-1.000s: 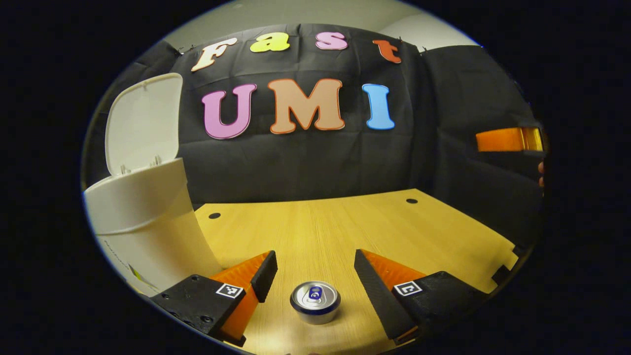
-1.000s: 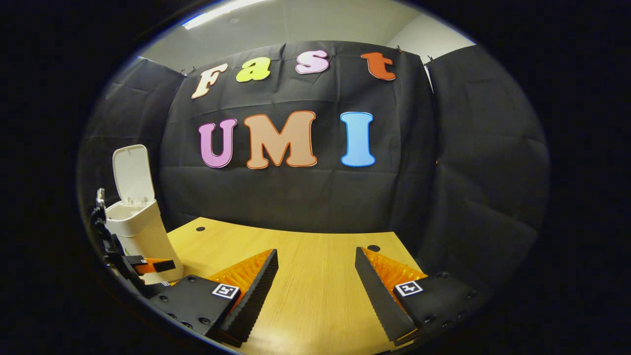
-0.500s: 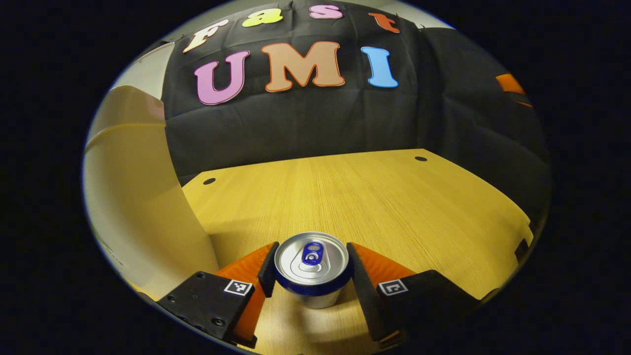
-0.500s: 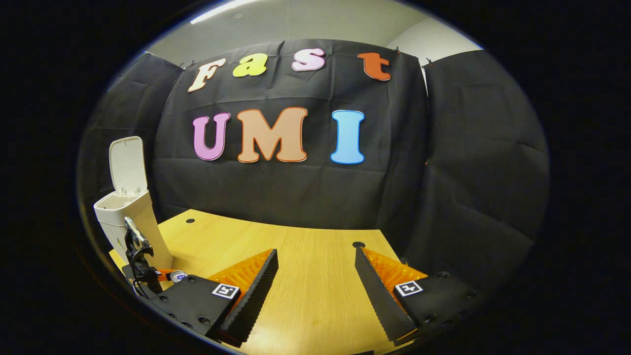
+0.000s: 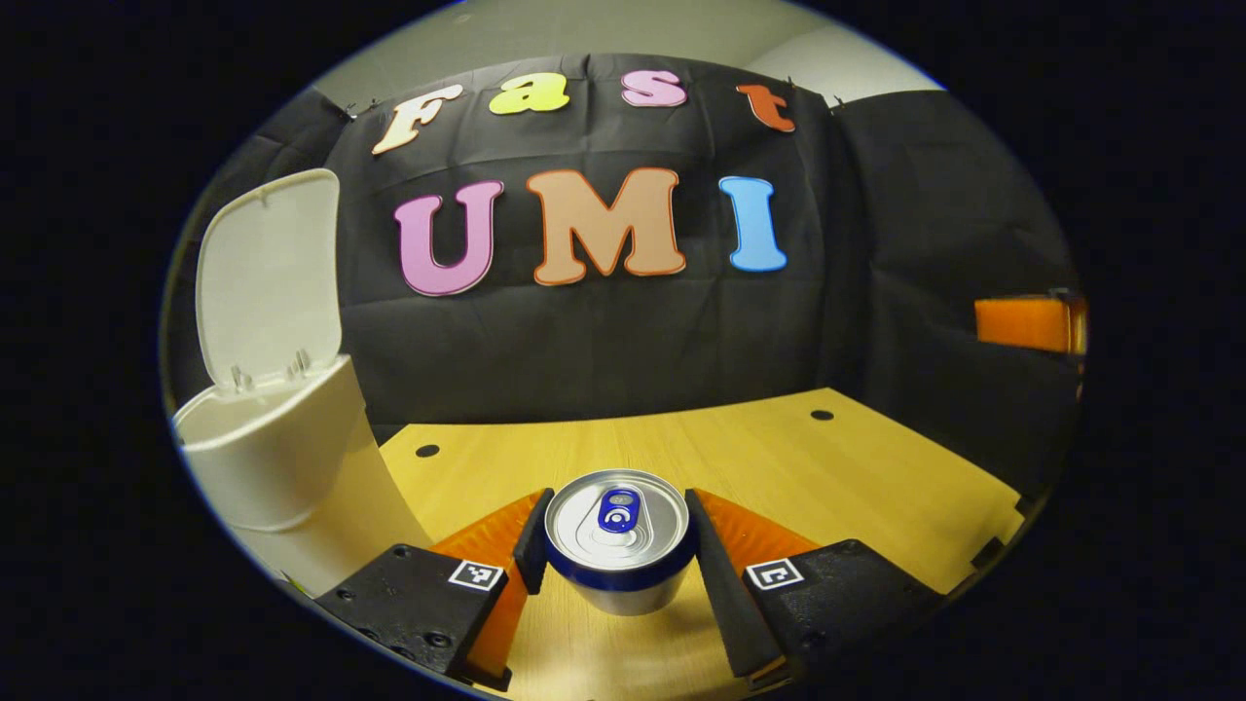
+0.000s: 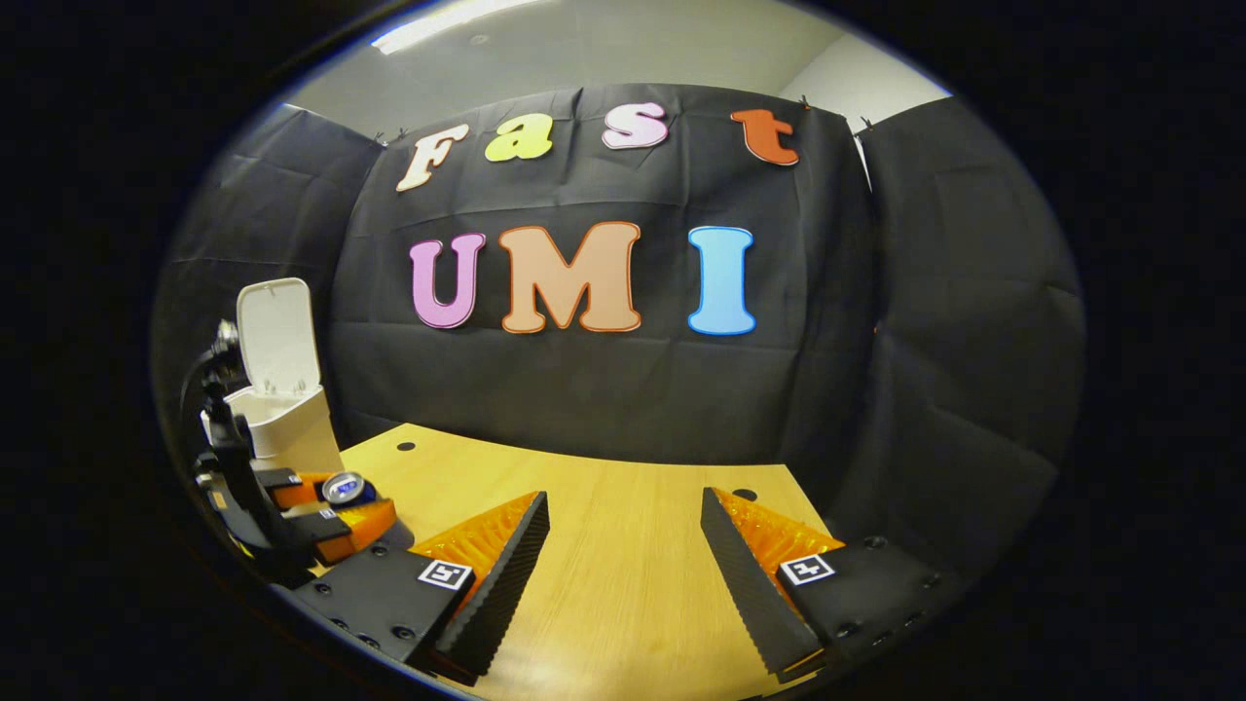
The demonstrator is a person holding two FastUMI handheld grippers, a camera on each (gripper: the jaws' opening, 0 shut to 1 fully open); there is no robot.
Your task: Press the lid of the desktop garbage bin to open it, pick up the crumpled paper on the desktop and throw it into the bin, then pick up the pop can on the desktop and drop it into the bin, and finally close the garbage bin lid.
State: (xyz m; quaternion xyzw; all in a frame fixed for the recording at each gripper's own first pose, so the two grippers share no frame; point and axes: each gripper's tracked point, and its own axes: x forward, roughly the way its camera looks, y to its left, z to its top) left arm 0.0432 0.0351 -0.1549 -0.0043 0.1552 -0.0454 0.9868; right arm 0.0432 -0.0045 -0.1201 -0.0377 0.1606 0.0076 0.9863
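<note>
In the left gripper view, the left gripper (image 5: 615,550) is clenched on the can (image 5: 619,537), one finger pressed to each side of it just below the rim. The can stands upright between the fingers, its silver top and blue pull tab facing up, a blue band under the rim and a silver body below; whether its base touches the table (image 5: 779,467) cannot be told. Ahead of the fingers the wooden table runs open to its far edge, with a small dark hole to the left front and another to the right front. The table's right edge is notched and lies well to the right of the fingers. Just left of the left finger rises the white bin (image 5: 282,458), its mouth open and its lid (image 5: 268,268) standing upright at the back.

In the right gripper view, the right gripper (image 6: 623,555) is released, fingers wide apart with bare table (image 6: 604,526) between them and open wood ahead to the far edge. Far to its left, the left gripper (image 6: 341,501) holds the can (image 6: 343,487) just in front of the bin (image 6: 287,433), whose lid (image 6: 277,336) stands up.
</note>
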